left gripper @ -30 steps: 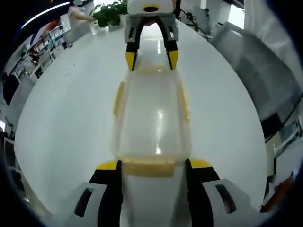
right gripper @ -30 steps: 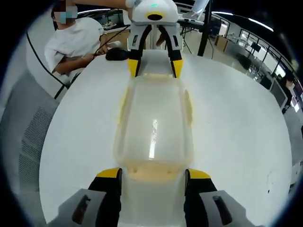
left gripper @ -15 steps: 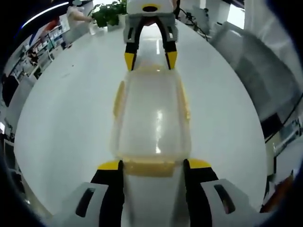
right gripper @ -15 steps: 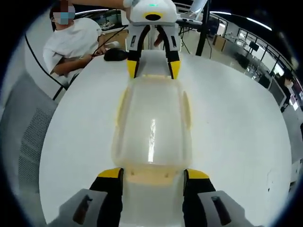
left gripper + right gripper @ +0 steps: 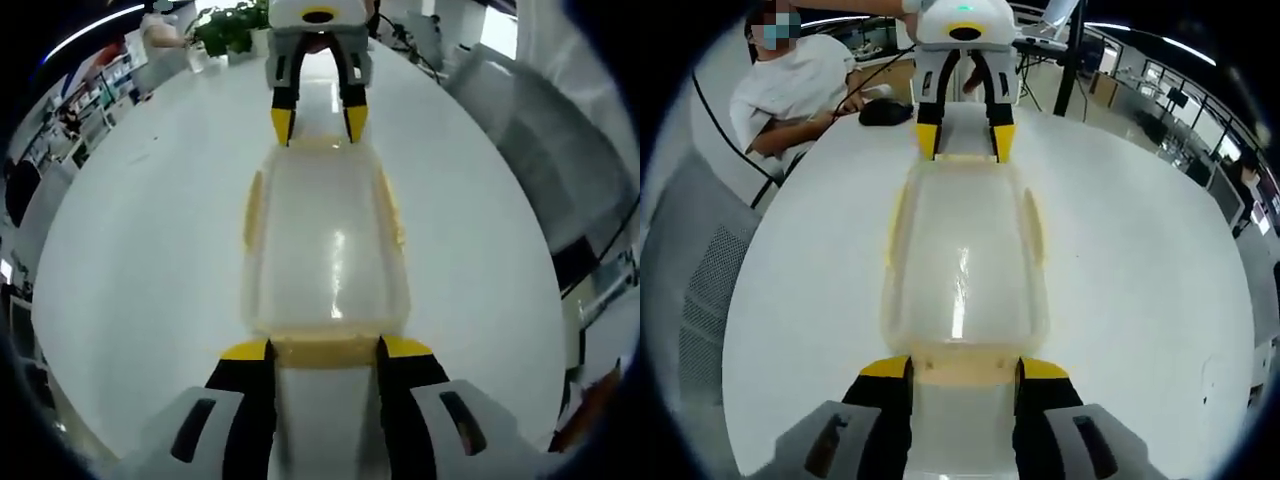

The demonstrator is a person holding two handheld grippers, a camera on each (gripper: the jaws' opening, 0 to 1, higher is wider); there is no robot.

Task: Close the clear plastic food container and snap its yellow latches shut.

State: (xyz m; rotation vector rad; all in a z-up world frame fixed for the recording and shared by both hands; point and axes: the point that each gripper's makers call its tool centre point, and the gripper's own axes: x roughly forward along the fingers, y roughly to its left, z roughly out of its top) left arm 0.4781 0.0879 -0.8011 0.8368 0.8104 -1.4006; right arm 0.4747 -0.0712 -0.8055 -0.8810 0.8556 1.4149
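White tabletop (image 5: 130, 260) carries everything here, broad and bare around the work, which gives me room to come at the box from both ends. The clear plastic food container (image 5: 325, 245) lies in the middle of it with its lid already down, long axis running straight between my two tools. I hold it that way so each end latch faces one gripper. My left gripper (image 5: 325, 352) sits at the near end in its own view, jaws partly open and straddling the yellow end latch (image 5: 325, 350); I can't tell whether they touch it. My right gripper (image 5: 963, 372) does the same at the opposite end over its latch (image 5: 962, 368). The side latches (image 5: 897, 225) look flat against the walls. I judge pressing the end latches is the step in hand.
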